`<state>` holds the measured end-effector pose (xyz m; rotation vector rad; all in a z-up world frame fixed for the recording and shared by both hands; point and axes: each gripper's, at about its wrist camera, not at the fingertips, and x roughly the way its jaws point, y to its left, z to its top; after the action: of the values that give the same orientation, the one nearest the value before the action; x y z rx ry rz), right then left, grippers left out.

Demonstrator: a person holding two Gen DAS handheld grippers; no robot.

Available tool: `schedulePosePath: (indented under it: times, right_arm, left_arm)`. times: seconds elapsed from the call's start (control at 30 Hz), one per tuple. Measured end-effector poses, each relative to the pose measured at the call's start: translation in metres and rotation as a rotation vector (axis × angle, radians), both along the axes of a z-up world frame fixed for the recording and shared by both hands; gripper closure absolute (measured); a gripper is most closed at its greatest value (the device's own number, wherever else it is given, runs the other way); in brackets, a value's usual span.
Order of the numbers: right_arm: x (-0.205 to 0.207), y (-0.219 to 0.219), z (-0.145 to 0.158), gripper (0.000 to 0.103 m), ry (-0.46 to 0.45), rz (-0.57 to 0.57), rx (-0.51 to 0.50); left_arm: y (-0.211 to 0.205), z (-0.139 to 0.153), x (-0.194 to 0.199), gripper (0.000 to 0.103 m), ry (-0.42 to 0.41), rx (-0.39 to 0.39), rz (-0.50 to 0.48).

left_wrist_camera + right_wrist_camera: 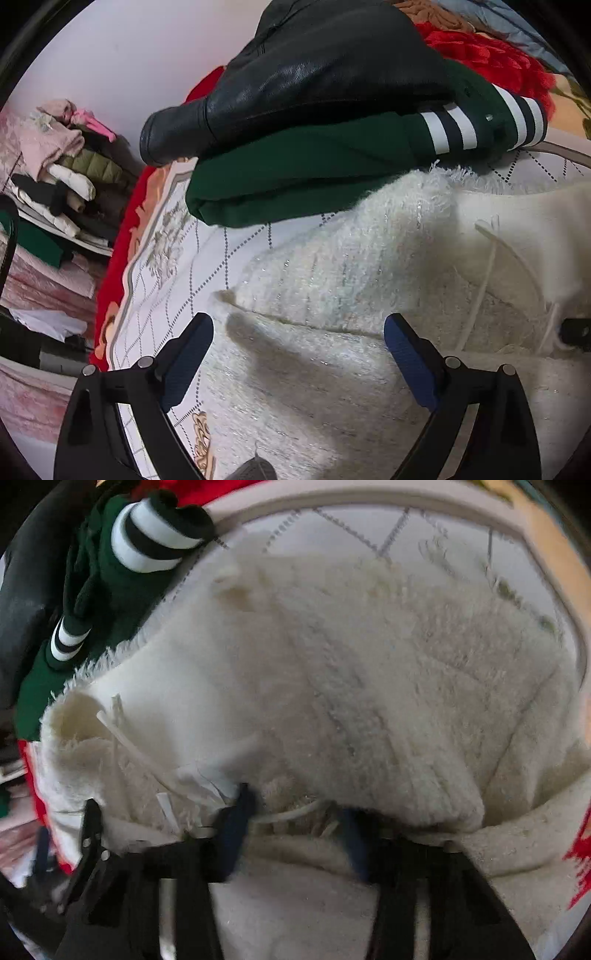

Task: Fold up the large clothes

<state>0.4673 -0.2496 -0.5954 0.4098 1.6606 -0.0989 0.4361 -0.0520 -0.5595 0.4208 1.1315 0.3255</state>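
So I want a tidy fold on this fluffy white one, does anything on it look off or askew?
Yes. The fluffy white garment has a flap turned back near the right gripper, baring its smooth lining, and loose white ties stick out there. The rest lies rumpled, not flat.
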Motion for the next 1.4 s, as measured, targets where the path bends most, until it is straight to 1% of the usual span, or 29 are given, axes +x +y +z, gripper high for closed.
schedulePosePath:
  times: [0.03, 0.07, 0.2, 0.23, 0.27, 0.33, 0.37, 0.4, 0.43, 0.47, 0.5, 0.53, 0.57, 0.6, 0.63, 0.67, 0.73, 0.83, 0.9, 0.97, 1.03, 1.1, 1.13, 1.2, 1.27, 1.3, 1.33, 1.37, 1.4]
  right_arm:
    - [0.001, 0.003, 0.007, 0.083, -0.026, 0.003, -0.019]
    - [0.001, 0.005, 0.011, 0.086, -0.042, -0.009, -0.015]
    - [0.004, -0.003, 0.044, 0.089, -0.159, -0.094, 0.034]
    - [0.005, -0.003, 0.048, 0.09, -0.172, -0.105, 0.042]
    - [0.01, -0.002, 0.054, 0.103, -0.207, -0.12, 0.059]
    - [0.021, -0.002, 0.058, 0.103, -0.233, -0.094, 0.048]
    - [0.031, 0.001, 0.05, 0.103, -0.208, -0.072, 0.055]
    - [0.039, 0.002, 0.04, 0.103, -0.145, -0.047, 0.09]
    - [0.044, -0.002, 0.038, 0.103, -0.087, -0.036, 0.139]
    - [0.046, -0.002, 0.041, 0.103, -0.072, -0.026, 0.16]
    - [0.038, -0.007, 0.055, 0.101, -0.087, 0.006, 0.187]
    - [0.026, -0.014, 0.069, 0.088, -0.11, 0.038, 0.188]
    - [0.015, -0.02, 0.083, 0.059, -0.121, 0.056, 0.179]
    - [0.001, -0.031, 0.096, 0.043, -0.129, 0.063, 0.166]
    - [-0.014, -0.045, 0.106, 0.022, -0.135, 0.062, 0.153]
    - [-0.034, -0.061, 0.117, 0.021, -0.14, 0.05, 0.122]
    - [-0.073, -0.093, 0.125, 0.021, -0.105, 0.033, 0.038]
    - [-0.117, -0.133, 0.115, 0.021, -0.029, -0.013, -0.035]
    - [-0.15, -0.159, 0.092, 0.021, 0.036, -0.06, -0.102]
    - [-0.167, -0.168, 0.073, 0.021, 0.06, -0.077, -0.146]
    - [-0.176, -0.172, 0.059, 0.021, 0.071, -0.076, -0.167]
    - [-0.178, -0.169, 0.045, 0.021, 0.065, -0.055, -0.185]
    - [-0.177, -0.166, 0.037, 0.021, 0.057, -0.027, -0.201]
    - [-0.173, -0.159, 0.029, 0.021, 0.03, 0.012, -0.215]
    - [-0.167, -0.152, 0.021, 0.021, -0.004, 0.053, -0.219]
    - [-0.163, -0.149, 0.017, 0.022, -0.016, 0.071, -0.224]
    - [-0.161, -0.146, 0.016, 0.034, -0.035, 0.083, -0.216]
    - [-0.159, -0.144, 0.015, 0.048, -0.05, 0.089, -0.199]
    - [-0.157, -0.141, 0.012, 0.05, -0.042, 0.087, -0.186]
  left_arm:
    - [0.001, 0.001, 0.0, 0.009, -0.002, -0.002, 0.001]
    - [0.004, 0.004, -0.001, 0.009, -0.006, -0.006, 0.007]
    - [0.014, 0.013, -0.003, 0.009, -0.013, -0.029, 0.029]
    - [0.015, 0.015, -0.003, 0.009, -0.017, -0.03, 0.032]
    - [0.017, 0.017, -0.003, 0.009, -0.021, -0.027, 0.034]
    - [0.02, 0.019, -0.002, 0.009, -0.022, -0.028, 0.039]
    - [0.021, 0.02, -0.003, 0.009, -0.022, -0.028, 0.039]
    - [0.024, 0.023, -0.006, 0.009, -0.023, -0.03, 0.04]
    - [0.027, 0.029, -0.01, 0.009, -0.028, -0.041, 0.044]
    - [0.031, 0.032, -0.015, 0.009, -0.032, -0.052, 0.05]
    - [0.037, 0.04, -0.023, 0.009, -0.037, -0.072, 0.061]
    - [0.041, 0.046, -0.031, 0.009, -0.042, -0.089, 0.068]
    - [0.046, 0.054, -0.044, 0.009, -0.048, -0.112, 0.077]
    - [0.05, 0.058, -0.055, 0.009, -0.044, -0.127, 0.082]
    - [0.053, 0.062, -0.067, 0.009, -0.036, -0.142, 0.087]
    - [0.055, 0.064, -0.081, 0.009, -0.026, -0.159, 0.088]
    - [0.056, 0.06, -0.107, 0.009, 0.009, -0.17, 0.08]
    - [0.057, 0.041, -0.14, 0.008, 0.074, -0.14, 0.056]
    - [0.066, 0.023, -0.156, 0.008, 0.126, -0.114, 0.061]
    - [0.083, 0.011, -0.165, 0.008, 0.151, -0.087, 0.092]
    - [0.104, 0.003, -0.165, 0.008, 0.152, -0.066, 0.137]
    - [0.12, -0.005, -0.16, 0.009, 0.144, -0.071, 0.158]
    - [0.127, -0.013, -0.153, 0.009, 0.162, -0.085, 0.164]
    - [0.132, -0.029, -0.142, 0.009, 0.185, -0.098, 0.16]
    - [0.134, -0.042, -0.128, 0.008, 0.202, -0.084, 0.147]
    - [0.136, -0.044, -0.122, 0.007, 0.195, -0.082, 0.149]
    - [0.138, -0.044, -0.117, 0.007, 0.179, -0.083, 0.158]
    - [0.14, -0.043, -0.114, 0.007, 0.178, -0.091, 0.166]
    - [0.143, -0.042, -0.112, 0.006, 0.172, -0.094, 0.174]
